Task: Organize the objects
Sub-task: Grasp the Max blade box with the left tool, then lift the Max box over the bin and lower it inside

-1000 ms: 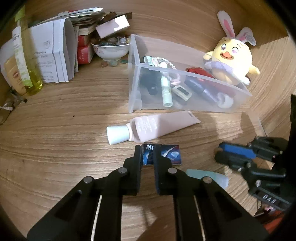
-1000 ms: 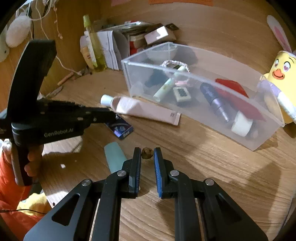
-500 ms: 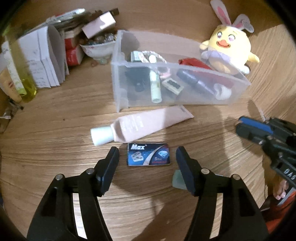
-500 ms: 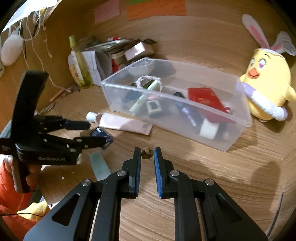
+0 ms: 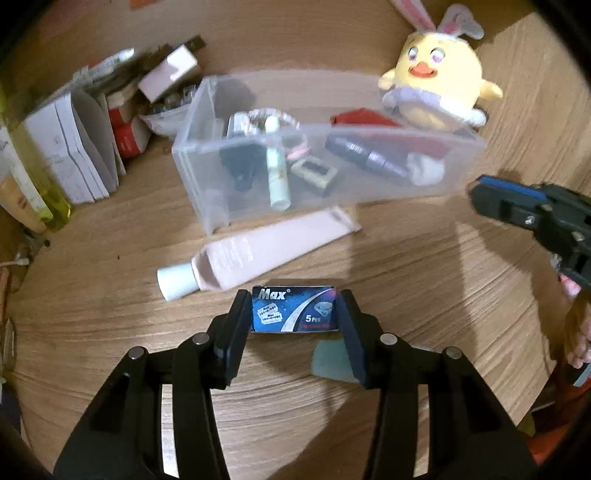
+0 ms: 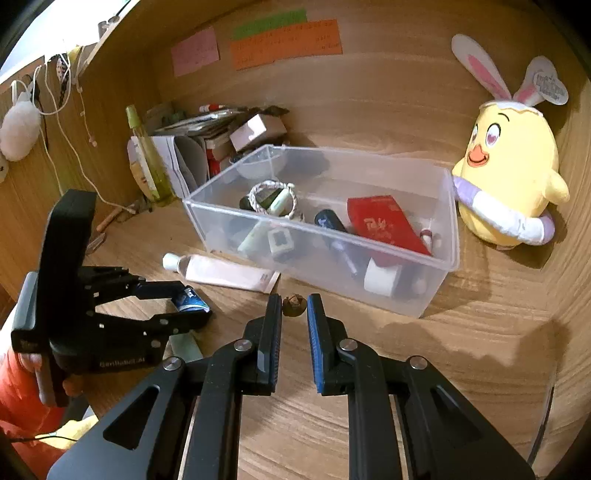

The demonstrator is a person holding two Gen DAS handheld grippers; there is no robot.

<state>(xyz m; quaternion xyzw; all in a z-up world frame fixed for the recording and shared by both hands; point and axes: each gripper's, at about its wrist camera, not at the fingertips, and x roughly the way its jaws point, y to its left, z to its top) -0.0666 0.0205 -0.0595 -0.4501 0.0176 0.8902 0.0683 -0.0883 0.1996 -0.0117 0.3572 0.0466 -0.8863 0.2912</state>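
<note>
Jaws of left gripper [image 5: 293, 312] were wide a moment ago, have just been closing – now clamped on blue razor-blade box [image 5: 293, 309] on the desk. Right gripper [image 6: 294, 314] closed on small brown object [image 6: 293, 305]. Beyond – pink tube [image 5: 258, 253], then clear bin [image 5: 458, 142], likely the drop spot.

Yellow chick plush [image 6: 511, 177] w/ bunny ears sits upright at the far right of the wooden counter [image 6: 480, 332], leaning near the back wall. Sticky notes – pink [image 6: 194, 51], green [image 6: 269, 23], orange [image 6: 286, 43] – are stuck to the wall above. Far-left corner holds clutter: a stack of white paper folders [image 5: 79, 144], red boxes [image 5: 127, 129], a small pink-white box [image 5: 170, 74] on top & a tall bottle of yellow-green liquid [image 6: 146, 155] standing upright beside them. White cords and a fluffy white pom [image 6: 18, 125] hang on the left side panel.
</note>
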